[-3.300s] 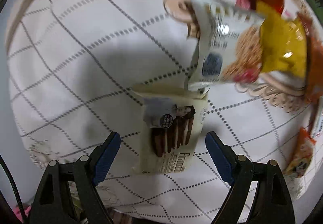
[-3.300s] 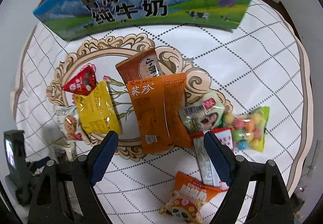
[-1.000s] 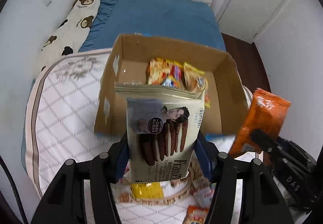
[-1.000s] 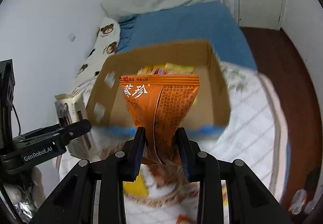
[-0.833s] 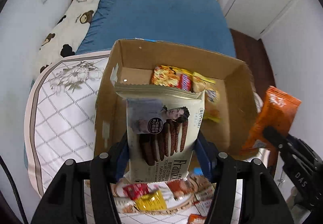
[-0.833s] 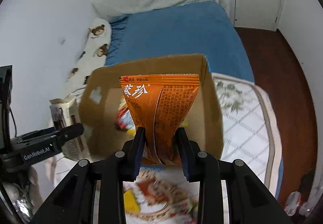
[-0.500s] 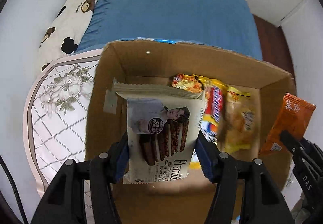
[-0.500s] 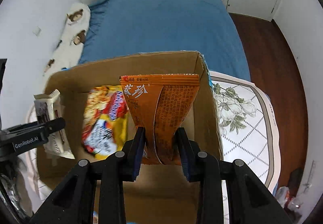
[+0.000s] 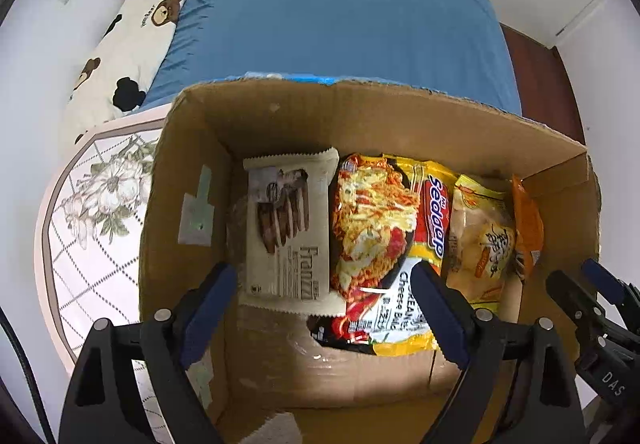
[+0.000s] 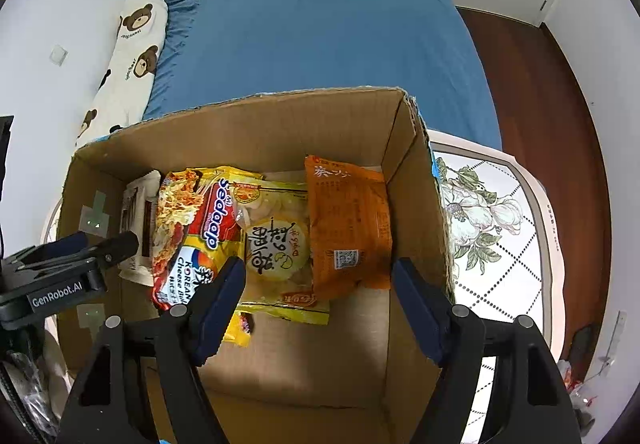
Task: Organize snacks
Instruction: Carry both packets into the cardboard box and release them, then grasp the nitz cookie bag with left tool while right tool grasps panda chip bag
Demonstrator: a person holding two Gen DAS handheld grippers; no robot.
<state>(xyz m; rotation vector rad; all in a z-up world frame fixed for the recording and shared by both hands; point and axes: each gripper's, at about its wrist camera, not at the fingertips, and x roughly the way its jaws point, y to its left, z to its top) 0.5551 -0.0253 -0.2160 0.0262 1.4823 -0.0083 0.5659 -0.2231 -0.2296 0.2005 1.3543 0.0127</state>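
The cardboard box (image 9: 180,180) (image 10: 416,180) stands open beneath both grippers. On its floor at the left lies the cream biscuit packet (image 9: 288,232) (image 10: 136,220). My left gripper (image 9: 322,282) hangs above it, jaws opening, pads clear of the packet. The orange snack packet (image 10: 348,228) (image 9: 528,228) lies at the right end of the box. Above that one my right gripper (image 10: 318,278) is also opening, nothing pressed between its pads. Between the two packets lie a red-yellow noodle packet (image 9: 384,236) (image 10: 192,232) and a yellow snack bag (image 9: 480,240) (image 10: 276,244).
The box stands on a table with a white checked, flower-printed cloth (image 9: 92,212) (image 10: 492,236). Behind it is a bed with a blue sheet (image 9: 340,12) and a bear-print bolster (image 9: 132,28). Brown wooden floor (image 10: 532,84) and white cupboard doors lie to the right.
Both grippers came down over the box and opened. The biscuit packet and the orange packet dropped from the jaws and now lie on the box floor.
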